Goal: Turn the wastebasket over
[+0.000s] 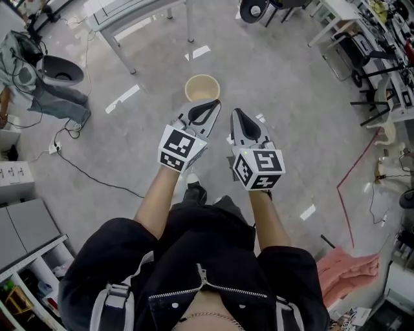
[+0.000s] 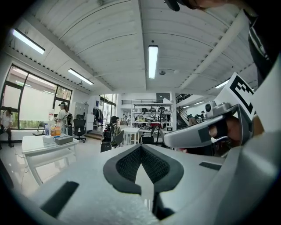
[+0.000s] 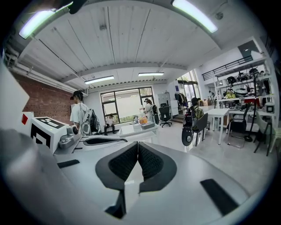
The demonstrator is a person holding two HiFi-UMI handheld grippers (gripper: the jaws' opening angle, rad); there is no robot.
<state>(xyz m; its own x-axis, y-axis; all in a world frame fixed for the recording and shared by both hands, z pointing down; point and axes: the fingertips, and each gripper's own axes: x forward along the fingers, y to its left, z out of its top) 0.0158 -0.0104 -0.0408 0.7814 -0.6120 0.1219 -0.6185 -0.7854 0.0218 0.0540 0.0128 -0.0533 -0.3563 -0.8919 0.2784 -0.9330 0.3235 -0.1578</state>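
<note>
A cream round wastebasket (image 1: 202,87) stands upright on the grey floor with its open mouth up, seen in the head view just beyond both grippers. My left gripper (image 1: 208,105) is shut and empty, its tips near the basket's near rim. My right gripper (image 1: 235,114) is also shut and empty, a little right of and nearer than the basket. In the left gripper view the left gripper (image 2: 141,147) has its black pads meeting at the tips, and the right gripper's body shows at right. In the right gripper view the right gripper (image 3: 137,144) is closed too. Neither gripper view shows the basket.
A metal-legged table (image 1: 132,19) stands beyond on the left, and a person (image 1: 39,90) stands at far left by a black cable (image 1: 97,178). Chairs and desks (image 1: 362,58) line the right. A pink cloth (image 1: 349,271) lies at lower right.
</note>
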